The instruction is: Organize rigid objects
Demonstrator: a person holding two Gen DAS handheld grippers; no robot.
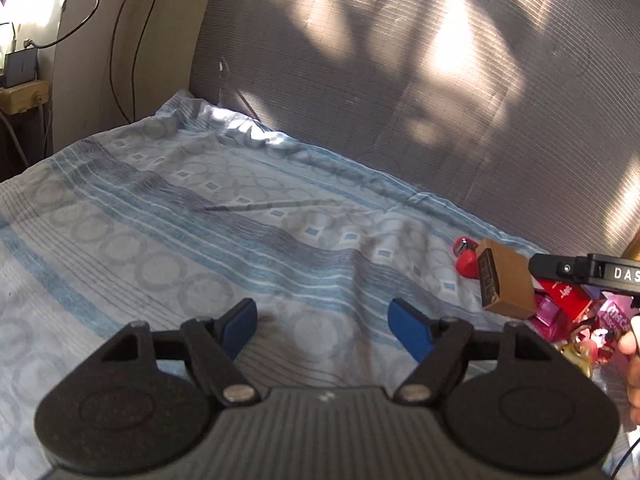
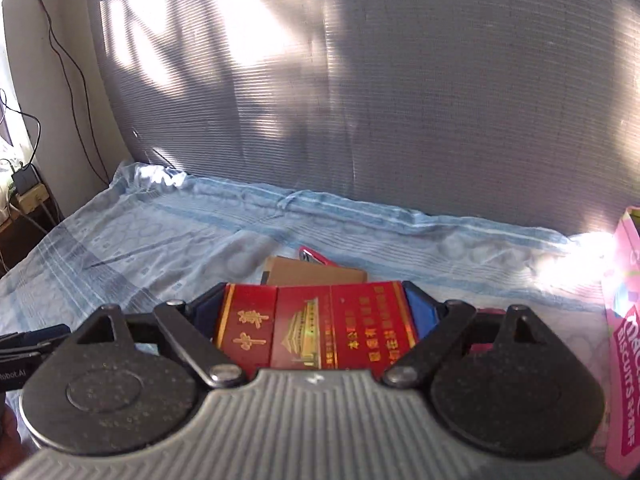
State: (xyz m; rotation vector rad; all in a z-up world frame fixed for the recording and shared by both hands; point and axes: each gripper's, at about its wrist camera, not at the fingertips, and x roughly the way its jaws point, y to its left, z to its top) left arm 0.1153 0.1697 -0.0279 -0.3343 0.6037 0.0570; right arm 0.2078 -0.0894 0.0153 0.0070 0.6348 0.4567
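Note:
My right gripper [image 2: 314, 300] is shut on a red cigarette box [image 2: 316, 328] with gold print, which fills the gap between its blue pads. Just beyond it on the blue patterned bedsheet [image 2: 160, 240] lies a brown cardboard box [image 2: 316, 272], with a small red object [image 2: 314, 257] behind that. In the left wrist view the brown box [image 1: 506, 284] and the red object [image 1: 466, 258] sit at the far right, by the right gripper's black finger [image 1: 580, 270]. My left gripper [image 1: 324, 330] hovers open over bare sheet [image 1: 160, 220], nothing between its pads.
A pink biscuit box [image 2: 624, 320] stands at the right edge, among red and pink packages [image 1: 568, 300]. A grey ribbed headboard [image 1: 400, 80] walls off the back of the bed. Cables and a socket block [image 1: 24, 96] sit at the far left.

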